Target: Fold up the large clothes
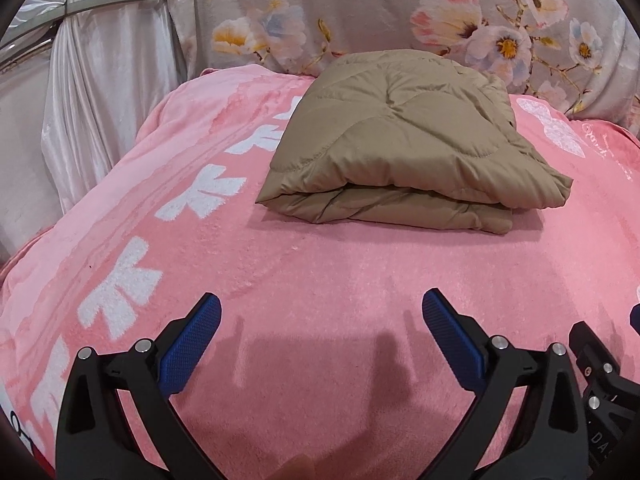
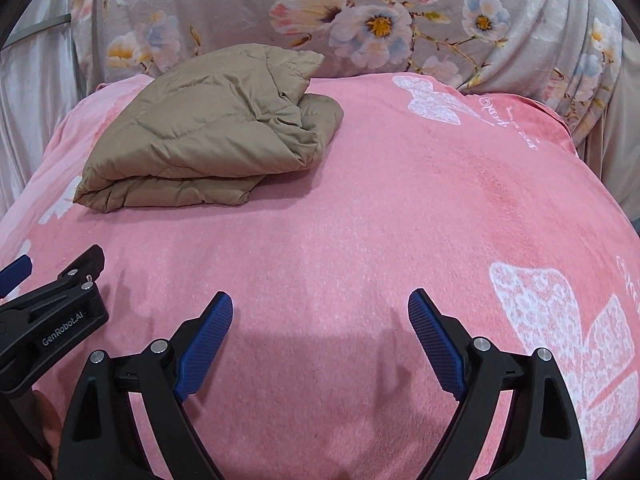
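A tan quilted garment (image 1: 404,140) lies folded into a thick bundle on the pink blanket (image 1: 320,272), far from both grippers. In the right wrist view it (image 2: 208,132) sits at the upper left. My left gripper (image 1: 322,312) is open and empty, low over the blanket, well short of the bundle. My right gripper (image 2: 320,312) is open and empty too, over bare blanket to the right of the bundle. The left gripper's body (image 2: 48,316) shows at the left edge of the right wrist view.
A grey floral fabric (image 1: 400,12) rises behind the blanket like a wall. White satin drapes (image 1: 100,100) and a metal rail (image 1: 112,2) stand at the far left. The pink blanket (image 2: 400,220) has white bow prints at its sides.
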### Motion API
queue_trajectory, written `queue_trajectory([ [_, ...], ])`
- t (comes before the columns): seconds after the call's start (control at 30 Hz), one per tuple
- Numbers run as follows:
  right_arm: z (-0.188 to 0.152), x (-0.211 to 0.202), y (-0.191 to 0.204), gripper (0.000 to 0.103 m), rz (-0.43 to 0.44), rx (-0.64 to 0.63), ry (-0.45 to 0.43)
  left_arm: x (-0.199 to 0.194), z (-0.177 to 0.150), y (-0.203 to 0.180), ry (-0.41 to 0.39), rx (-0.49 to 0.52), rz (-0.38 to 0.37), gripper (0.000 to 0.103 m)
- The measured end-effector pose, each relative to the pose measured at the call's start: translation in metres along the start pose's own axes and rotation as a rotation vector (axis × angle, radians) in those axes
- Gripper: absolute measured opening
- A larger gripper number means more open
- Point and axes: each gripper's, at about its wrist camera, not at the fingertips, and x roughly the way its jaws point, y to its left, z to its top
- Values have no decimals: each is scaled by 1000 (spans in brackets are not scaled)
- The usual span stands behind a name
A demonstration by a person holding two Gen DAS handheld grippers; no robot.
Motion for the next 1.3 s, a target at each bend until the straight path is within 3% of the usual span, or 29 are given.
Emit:
queue_trajectory([
  [1.3, 0, -6, -2, 87, 4, -6, -36, -9, -1, -2, -47, 9, 16, 98],
])
